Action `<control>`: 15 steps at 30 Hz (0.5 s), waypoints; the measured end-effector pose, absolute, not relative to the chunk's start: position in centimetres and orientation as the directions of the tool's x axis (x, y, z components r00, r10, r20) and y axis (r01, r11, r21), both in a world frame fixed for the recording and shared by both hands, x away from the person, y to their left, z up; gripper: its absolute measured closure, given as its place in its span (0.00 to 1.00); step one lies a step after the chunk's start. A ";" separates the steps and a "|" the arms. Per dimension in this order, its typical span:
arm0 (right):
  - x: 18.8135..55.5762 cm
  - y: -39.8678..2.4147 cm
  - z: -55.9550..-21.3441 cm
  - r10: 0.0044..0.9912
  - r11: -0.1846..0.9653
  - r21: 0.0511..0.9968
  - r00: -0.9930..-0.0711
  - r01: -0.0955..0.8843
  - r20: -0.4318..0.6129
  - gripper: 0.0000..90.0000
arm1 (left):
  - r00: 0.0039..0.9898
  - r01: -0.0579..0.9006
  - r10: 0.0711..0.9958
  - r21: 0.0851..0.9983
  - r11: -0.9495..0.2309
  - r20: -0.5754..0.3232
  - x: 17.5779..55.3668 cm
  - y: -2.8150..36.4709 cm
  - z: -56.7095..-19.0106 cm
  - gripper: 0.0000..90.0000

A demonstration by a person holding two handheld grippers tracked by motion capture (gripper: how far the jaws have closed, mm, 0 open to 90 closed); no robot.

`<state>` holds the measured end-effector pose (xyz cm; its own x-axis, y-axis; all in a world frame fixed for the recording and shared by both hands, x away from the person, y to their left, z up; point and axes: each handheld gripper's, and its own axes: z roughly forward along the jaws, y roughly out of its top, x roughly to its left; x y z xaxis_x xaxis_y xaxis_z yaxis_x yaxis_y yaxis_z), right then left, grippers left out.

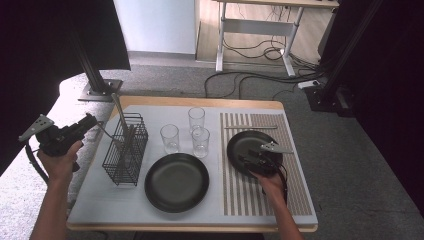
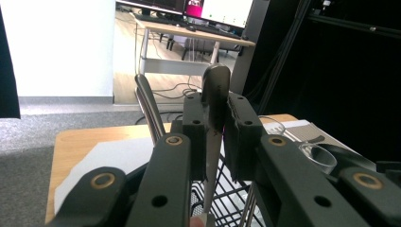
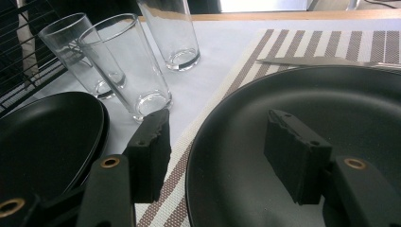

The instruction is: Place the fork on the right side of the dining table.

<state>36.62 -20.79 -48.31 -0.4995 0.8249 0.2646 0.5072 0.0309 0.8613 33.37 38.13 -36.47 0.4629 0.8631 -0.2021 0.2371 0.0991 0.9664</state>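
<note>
Item one, left gripper: we find its jaws pinched on the handle of a piece of cutlery, most likely a knife, whose lower end drops out of sight toward the wire basket. A second handle stands at the gripper's ten o'clock.

Item two, right gripper: its jaws are spread and hold nothing, straddling the near-left rim of the plate on the striped mat. In the high view this gripper lies over that plate.

Surroundings, by the high view with the table centre as dial: wire basket at nine o'clock, three glasses at twelve, a second plate at six, the mat at three with a knife along the plate's far edge.

Progress, as we judge it: one plate and one knife are laid; the pinched cutlery is at the basket, not yet at a setting; glasses and second plate wait.

Views compared: the left gripper view gives the pinch close up; the high view places the left gripper just left of the basket.
</note>
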 end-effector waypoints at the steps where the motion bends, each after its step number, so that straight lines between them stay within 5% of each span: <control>1: 36.6 -20.8 -48.3 0.825 0.030 0.861 -0.499 0.507 0.265 0.46 | 0.463 0.235 0.863 0.967 0.099 -0.201 33.3 38.1 -36.4 0.89; 15: 36.7 -20.9 -48.3 0.826 0.028 0.861 -0.497 0.508 0.267 0.46 | 0.471 0.228 0.859 0.969 0.100 -0.199 33.1 37.8 -36.1 0.89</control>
<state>36.65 -20.90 -48.33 -0.4968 0.8258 0.2668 0.5085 0.0278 0.8606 33.10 37.82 -36.08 0.4708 0.8595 -0.1991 0.2277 0.0996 0.9686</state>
